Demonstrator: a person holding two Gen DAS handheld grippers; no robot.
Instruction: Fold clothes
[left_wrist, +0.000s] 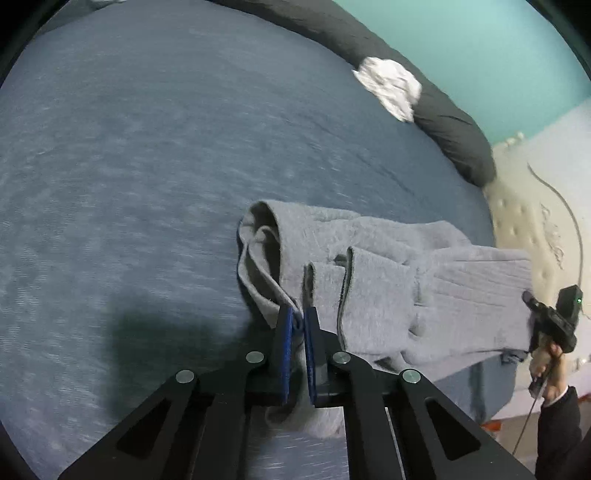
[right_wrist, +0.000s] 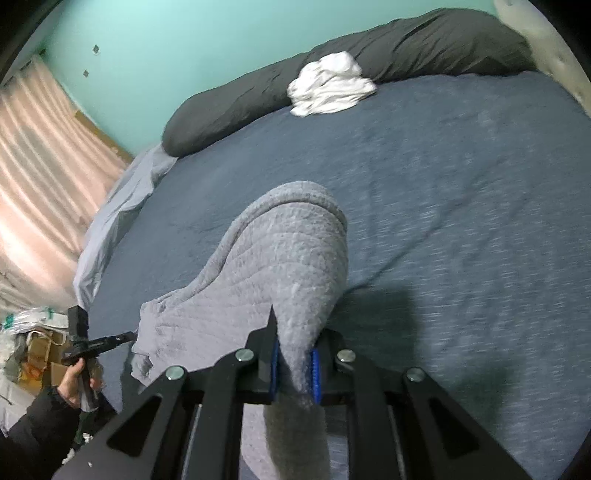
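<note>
Left gripper (left_wrist: 298, 321) and right gripper (right_wrist: 294, 363), low in frame, are each pinching the grey sweater (left_wrist: 388, 280), stretching it for folding over the bed (left_wrist: 147, 166).

A bedroom in a home: a wide bed (right_wrist: 461, 192) under a blue sheet, a long dark pillow (right_wrist: 424, 48) along its far edge against a turquoise wall (right_wrist: 166, 48), a pink curtain (right_wrist: 48, 155) at one side, and a bare quilted mattress edge (left_wrist: 524, 221) showing.

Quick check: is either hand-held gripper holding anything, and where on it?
Both grip the grey sweater. Left hand-held gripper pinches a thin edge by an opening; right hand-held gripper clamps a bunched fold of knit.
</note>
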